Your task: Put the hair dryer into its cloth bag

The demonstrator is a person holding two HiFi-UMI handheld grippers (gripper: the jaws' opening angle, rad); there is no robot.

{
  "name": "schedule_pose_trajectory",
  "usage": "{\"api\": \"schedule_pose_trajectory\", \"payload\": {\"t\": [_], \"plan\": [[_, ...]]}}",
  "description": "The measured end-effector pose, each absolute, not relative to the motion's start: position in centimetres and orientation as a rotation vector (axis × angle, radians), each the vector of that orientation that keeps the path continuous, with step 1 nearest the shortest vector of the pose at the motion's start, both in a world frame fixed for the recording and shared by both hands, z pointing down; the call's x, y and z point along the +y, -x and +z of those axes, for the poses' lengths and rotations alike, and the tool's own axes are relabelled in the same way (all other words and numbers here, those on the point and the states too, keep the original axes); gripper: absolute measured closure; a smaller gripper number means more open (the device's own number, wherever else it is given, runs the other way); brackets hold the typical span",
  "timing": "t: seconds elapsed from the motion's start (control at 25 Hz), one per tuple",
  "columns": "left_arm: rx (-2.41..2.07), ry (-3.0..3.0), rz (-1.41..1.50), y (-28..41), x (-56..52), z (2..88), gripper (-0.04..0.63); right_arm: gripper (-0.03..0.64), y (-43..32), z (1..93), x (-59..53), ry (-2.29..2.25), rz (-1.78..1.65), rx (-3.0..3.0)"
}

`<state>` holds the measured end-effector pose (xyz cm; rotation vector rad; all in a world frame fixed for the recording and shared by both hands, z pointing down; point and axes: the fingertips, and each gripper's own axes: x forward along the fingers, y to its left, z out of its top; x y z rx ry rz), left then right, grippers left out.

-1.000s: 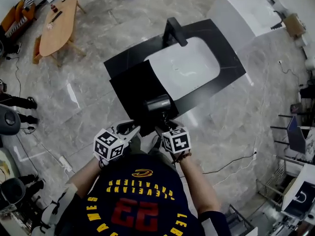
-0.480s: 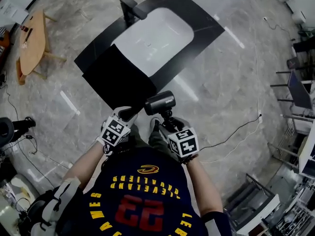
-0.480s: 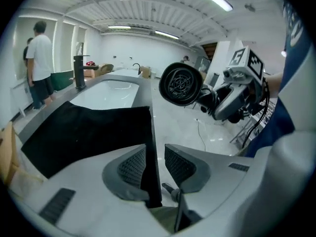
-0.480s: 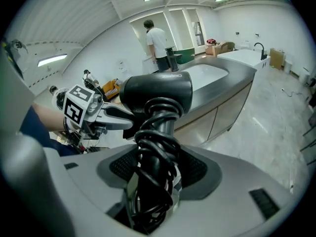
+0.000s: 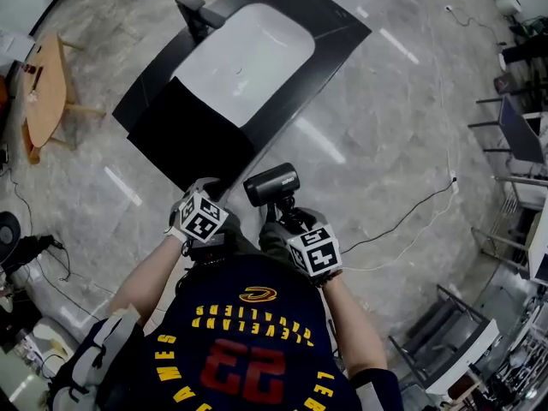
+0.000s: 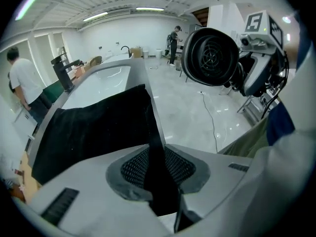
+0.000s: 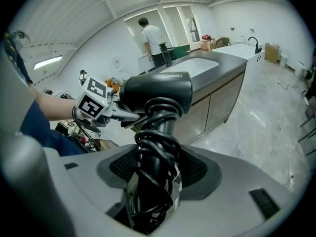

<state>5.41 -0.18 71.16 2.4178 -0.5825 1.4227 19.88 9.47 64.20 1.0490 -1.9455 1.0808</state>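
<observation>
Both bare forearms are angling forward and down, close together. The grey two-jaw left gripper is pinching a black cloth bag; the matching right gripper is clamping the cord-wrapped handle of a black hair dryer.

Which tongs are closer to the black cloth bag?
Left. The left tongs pinch the cloth bag; the right tongs, gripping the hair dryer, are beside it, not touching.

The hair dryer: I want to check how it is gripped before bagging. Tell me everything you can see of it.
The hair dryer is black, seemingly matt plastic, with a short round barrel and a round grille at one end. Its black cord is coiled round the handle. The right gripper is shut on that wrapped handle and holds the dryer in the air, barrel farthest from the jaws, clear of the cloth bag.
</observation>
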Motion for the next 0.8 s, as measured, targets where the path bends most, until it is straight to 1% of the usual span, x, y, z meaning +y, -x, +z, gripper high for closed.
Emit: {"api": "schedule_pose_trajectory", "payload": {"t": [0.04,0.12,0.16,0.36,0.44,0.68,0.8], "plan": [[-0.588,-2.409,1.415,-5.5,-0.3,71.2,0.504,0.371,-19.8,64.4,9.6,-1.045,1.082,-1.945],[-0.616,-2.382,1.341,-5.5,-0.6,70.7,0.569,0.371,-19.5,64.6,9.8,-1.035,1.088,-1.941],[-0.63,-2.362,1.286,-5.4,-0.9,70.3,0.575,0.371,-19.3,64.7,9.9,-1.031,1.091,-1.941],[-0.669,-2.298,0.996,-4.7,-2.2,67.6,0.578,0.371,-18.3,65.5,10.2,-0.985,1.089,-1.931],[-0.655,-2.3,0.934,-4.7,-2.4,67.0,0.578,0.371,-17.7,66.0,10.2,-0.96,1.088,-1.928],[-0.606,-2.275,1.011,-4.3,-1.9,68.4,0.576,0.371,-15.9,66.6,9.9,-0.887,1.082,-1.904],[-0.633,-2.258,0.969,-3.9,-2.5,68.0,0.58,0.371,-15.4,66.7,9.6,-0.864,1.059,-1.897]]}}
